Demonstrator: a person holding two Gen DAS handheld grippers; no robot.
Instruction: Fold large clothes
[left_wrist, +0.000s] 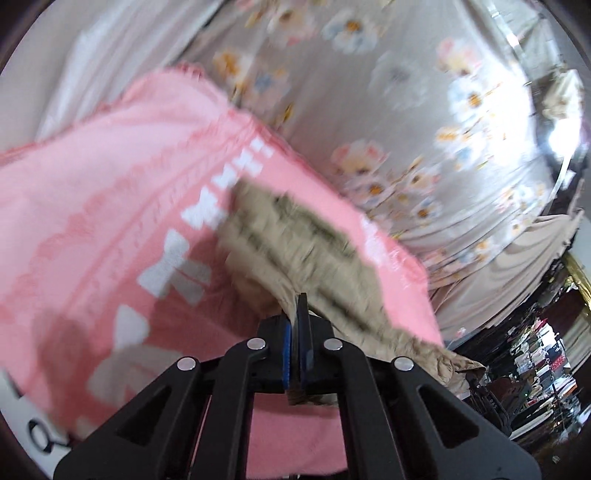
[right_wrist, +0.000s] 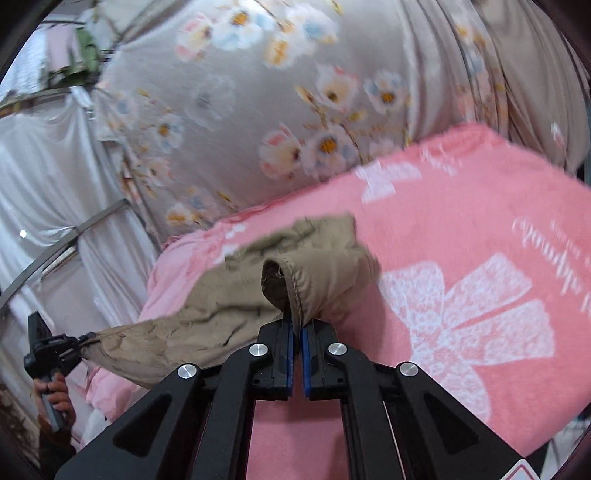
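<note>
- The left gripper (left_wrist: 295, 314) is pinching the tan garment (left_wrist: 295, 243), jaws closed on its edge.
- The right gripper (right_wrist: 297, 325) is clamping its hemmed cuff.
- The garment is hanging between them over the pink blanket (right_wrist: 461, 229), which is covering the floral sheet (right_wrist: 258, 92).

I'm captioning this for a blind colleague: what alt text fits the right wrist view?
The right gripper is shut on a hem of a khaki garment lifted over a pink blanket. At far left, the left gripper pinches the garment's other end.
</note>
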